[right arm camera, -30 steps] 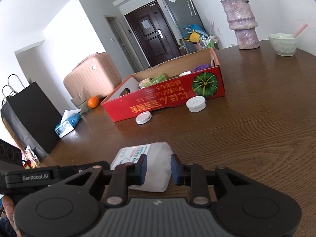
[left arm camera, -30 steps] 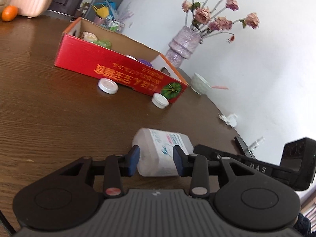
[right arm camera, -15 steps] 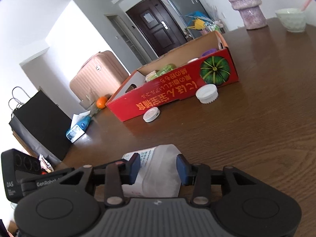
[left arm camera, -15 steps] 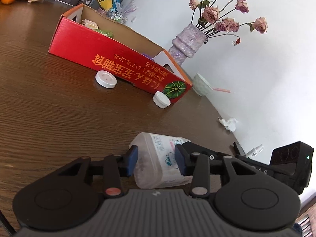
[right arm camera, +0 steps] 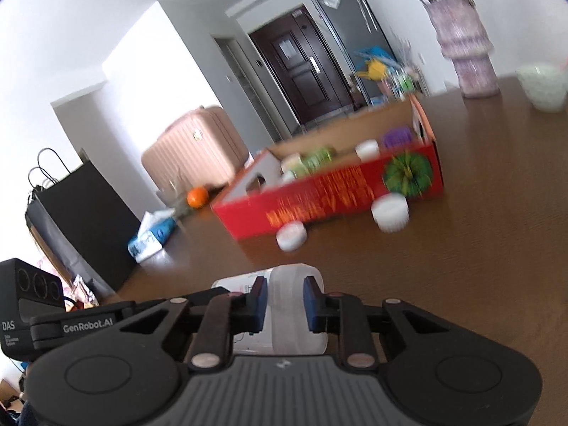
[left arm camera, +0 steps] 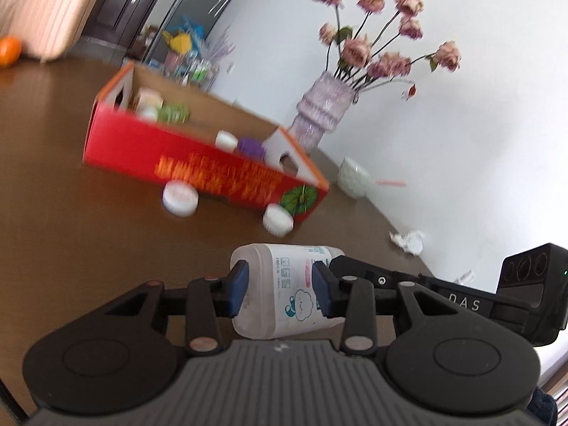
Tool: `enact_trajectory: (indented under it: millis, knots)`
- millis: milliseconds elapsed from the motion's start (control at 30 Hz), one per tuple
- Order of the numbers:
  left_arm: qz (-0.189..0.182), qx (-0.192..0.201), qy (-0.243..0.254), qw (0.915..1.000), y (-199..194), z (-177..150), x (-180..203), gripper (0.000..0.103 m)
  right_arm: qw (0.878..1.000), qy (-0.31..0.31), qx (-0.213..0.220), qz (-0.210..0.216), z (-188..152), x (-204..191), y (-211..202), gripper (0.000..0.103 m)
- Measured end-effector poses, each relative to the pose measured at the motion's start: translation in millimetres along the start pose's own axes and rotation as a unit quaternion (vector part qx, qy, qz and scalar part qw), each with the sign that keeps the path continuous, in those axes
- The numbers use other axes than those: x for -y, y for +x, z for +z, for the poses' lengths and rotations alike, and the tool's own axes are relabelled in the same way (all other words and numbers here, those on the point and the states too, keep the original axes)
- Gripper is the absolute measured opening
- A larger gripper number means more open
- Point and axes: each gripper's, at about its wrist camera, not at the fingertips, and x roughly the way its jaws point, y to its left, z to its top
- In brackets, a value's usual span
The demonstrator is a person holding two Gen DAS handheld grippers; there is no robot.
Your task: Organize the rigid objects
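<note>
A translucent plastic bottle with a white printed label lies sideways, held at both ends. My left gripper is shut on its body, blue pads pressing both sides. My right gripper is closing on the bottle's other end, and its pads touch it. The bottle appears lifted a little off the brown table. Beyond it stands a red cardboard box holding several small items. Two white lids lie on the table against the box's front.
A vase of dried roses, a white bowl and a crumpled tissue sit near the wall edge. An orange, a tissue pack and a black paper bag are at the far side.
Both grippers have risen slightly with the bottle between them. The right jaws widened half a second ago and have now closed in on the bottle's end.
</note>
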Motion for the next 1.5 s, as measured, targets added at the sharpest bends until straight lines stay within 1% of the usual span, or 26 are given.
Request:
enact_trajectory:
  millis: [200,333,400,533,633,700,800,833,900,967,1067,1167,1233,1300,1367,1400,1433,1467,1500]
  knots:
    - [0.017,0.040,0.040,0.9982,17.8,66.6,2.5,0.039,0.998,-0.040,0.043,0.007,67.4,-12.5,32.3,0.021]
    - [0.044,0.053,0.055,0.9961,38.2,113.1,-8.1,0.039,0.998,-0.032,0.046,0.017,109.8,-8.2,75.1,0.021]
    - [0.057,0.050,0.057,0.9955,51.4,131.8,-19.6,0.039,0.999,-0.019,0.040,0.022,125.2,-3.1,101.5,0.021]
    - [0.077,0.025,0.037,0.9961,85.2,161.8,-54.0,0.039,1.000,0.001,0.013,0.020,146.3,8.6,159.2,0.021]
    - [0.088,-0.001,0.024,0.9958,113.9,177.8,-80.6,0.039,0.999,0.018,-0.025,0.010,158.4,22.8,204.1,0.022]
    - [0.096,-0.011,0.016,0.9952,127.4,180.9,-95.5,0.039,0.998,0.041,-0.053,0.009,163.5,33.5,227.8,0.022]
    - [0.107,-0.023,0.016,0.9939,141.3,178.5,-107.7,0.039,0.997,0.036,-0.074,-0.002,160.9,35.6,247.3,0.024]
    - [0.108,-0.029,0.018,0.9935,145.3,176.8,-109.8,0.039,0.997,0.030,-0.077,-0.010,158.7,34.4,250.9,0.024]
    - [0.104,-0.034,0.023,0.9937,150.4,173.3,-112.4,0.039,0.996,0.017,-0.083,-0.030,154.1,30.9,256.0,0.030]
    - [0.104,-0.043,0.023,0.9933,158.0,171.1,-112.5,0.039,0.995,0.013,-0.085,-0.048,148.4,29.8,256.7,0.030]
    - [0.095,-0.058,0.014,0.9937,165.3,170.8,-115.3,0.039,0.995,0.023,-0.083,-0.058,145.6,36.2,250.8,0.030]
    - [0.089,-0.053,0.012,0.9946,160.5,171.5,-115.1,0.043,0.995,0.028,-0.083,-0.054,144.8,39.1,248.1,0.030]
    - [0.088,-0.033,0.019,0.9954,146.3,174.2,-112.3,0.050,0.995,0.026,-0.084,-0.051,145.9,38.6,245.1,0.030]
    - [0.094,-0.010,0.026,0.9952,129.9,177.7,-108.8,0.058,0.995,0.021,-0.074,-0.057,148.7,36.0,235.2,0.031]
    - [0.109,0.001,0.038,0.9933,115.0,181.1,-104.2,0.064,0.996,0.013,-0.064,-0.061,153.0,32.2,224.3,0.033]
    - [0.121,0.004,0.043,0.9918,108.0,181.9,-102.4,0.072,0.996,0.007,-0.057,-0.062,155.5,29.7,215.6,0.035]
    - [0.133,0.008,0.046,0.9901,100.4,181.8,-101.9,0.082,0.997,0.000,-0.050,-0.063,157.6,27.1,206.2,0.038]
    - [0.146,0.012,0.048,0.9880,93.2,181.1,-101.9,0.085,0.997,-0.012,-0.041,-0.067,159.3,24.1,194.1,0.043]
    - [0.162,0.014,0.053,0.9852,87.4,179.8,-100.8,0.085,0.997,-0.025,-0.034,-0.071,160.0,21.0,183.8,0.050]
